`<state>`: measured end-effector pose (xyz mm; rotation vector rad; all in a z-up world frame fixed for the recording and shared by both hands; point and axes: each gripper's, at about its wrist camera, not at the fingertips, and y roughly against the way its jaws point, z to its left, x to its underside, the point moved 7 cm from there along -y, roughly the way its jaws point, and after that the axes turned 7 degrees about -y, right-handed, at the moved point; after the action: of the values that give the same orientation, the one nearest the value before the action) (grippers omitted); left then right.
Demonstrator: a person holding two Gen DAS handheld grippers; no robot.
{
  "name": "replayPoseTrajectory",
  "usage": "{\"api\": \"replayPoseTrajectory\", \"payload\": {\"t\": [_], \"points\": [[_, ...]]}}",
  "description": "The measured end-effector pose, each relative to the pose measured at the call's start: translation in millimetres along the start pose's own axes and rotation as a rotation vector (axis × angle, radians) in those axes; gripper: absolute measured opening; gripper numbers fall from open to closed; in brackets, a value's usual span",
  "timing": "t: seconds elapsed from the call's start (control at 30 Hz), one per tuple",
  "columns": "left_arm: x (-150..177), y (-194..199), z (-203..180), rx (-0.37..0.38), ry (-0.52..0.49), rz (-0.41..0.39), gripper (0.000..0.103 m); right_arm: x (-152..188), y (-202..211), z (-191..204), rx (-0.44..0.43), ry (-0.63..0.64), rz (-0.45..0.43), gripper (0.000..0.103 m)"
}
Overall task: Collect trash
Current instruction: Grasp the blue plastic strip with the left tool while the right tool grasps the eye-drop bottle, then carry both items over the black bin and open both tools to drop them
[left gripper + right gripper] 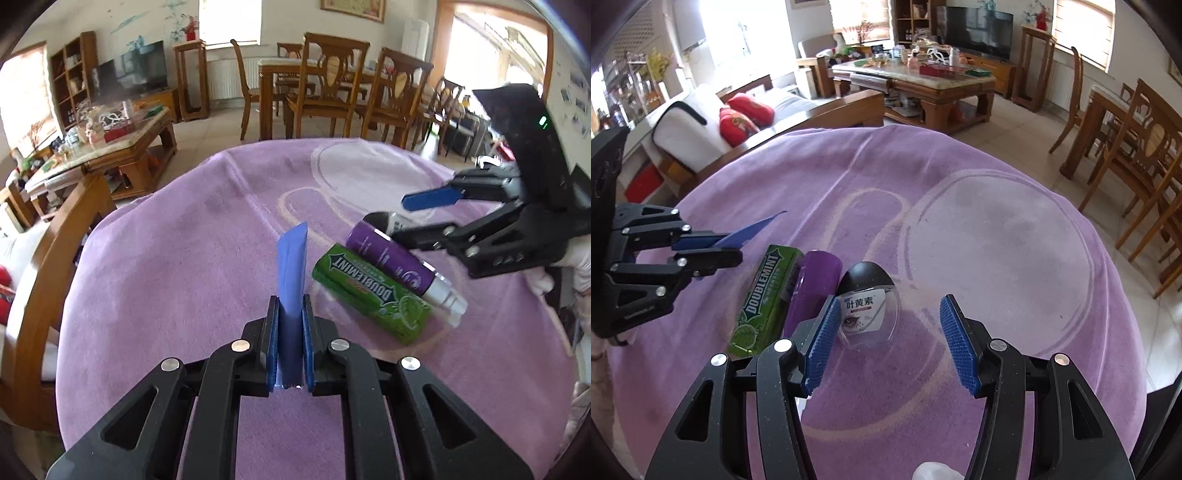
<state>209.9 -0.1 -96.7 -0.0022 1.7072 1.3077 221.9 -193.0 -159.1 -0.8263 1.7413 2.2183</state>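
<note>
On the purple-clothed desk (979,240), the open right tool (892,343) risked nudging the small eye-drop bottle (868,306) into the purple tube (812,291) and Doublemint pack (764,299) beside it, since its left pad sat almost against the bottle. It held nothing, angled low. The left tool (290,321) hovered, clamped on a blue strip (291,266).
</note>
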Motion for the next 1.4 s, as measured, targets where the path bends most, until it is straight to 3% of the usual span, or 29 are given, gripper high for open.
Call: {"api": "replayPoseTrajectory", "payload": {"t": [0.07,0.1,0.13,0.23,0.37,0.53,0.83,1.1,1.4], "points": [[0.9,10.3,3.1,0.006,0.047,-0.036,0.011,-1.8,-5.4,3.2,-0.009,0.013,0.006,0.053],[0.2,15.0,4.2,0.011,0.064,-0.051,0.011,-3.1,-6.9,5.3,-0.018,0.013,0.009,0.042],[0.4,20.6,5.1,0.015,0.078,-0.067,0.011,-3.9,-8.9,6.4,-0.013,0.018,0.019,0.041],[0.5,36.3,2.3,0.004,0.105,-0.111,0.012,-4.8,-11.4,9.4,0.023,0.054,0.019,0.04],[-4.5,46.0,-5.2,-0.006,0.122,-0.147,0.012,-3.7,-4.3,6.9,0.003,0.023,0.006,0.04],[-21.1,65.6,-33.4,-0.038,0.113,-0.209,0.012,-9.3,38.5,2.8,-0.057,-0.031,-0.101,0.04],[-65.8,91.4,-105.5,-0.071,0.049,-0.311,0.012,7.9,155.3,-32.5,-0.143,-0.151,-0.339,0.04],[-112.2,83.2,-193.4,-0.044,-0.056,-0.356,0.012,67.9,243.0,-146.6,-0.097,-0.343,-0.498,0.04],[-159.6,34.0,-309.6,0.087,-0.172,-0.353,0.012,166.7,297.2,-293.8,0.019,-0.581,-0.57,0.04]]}}
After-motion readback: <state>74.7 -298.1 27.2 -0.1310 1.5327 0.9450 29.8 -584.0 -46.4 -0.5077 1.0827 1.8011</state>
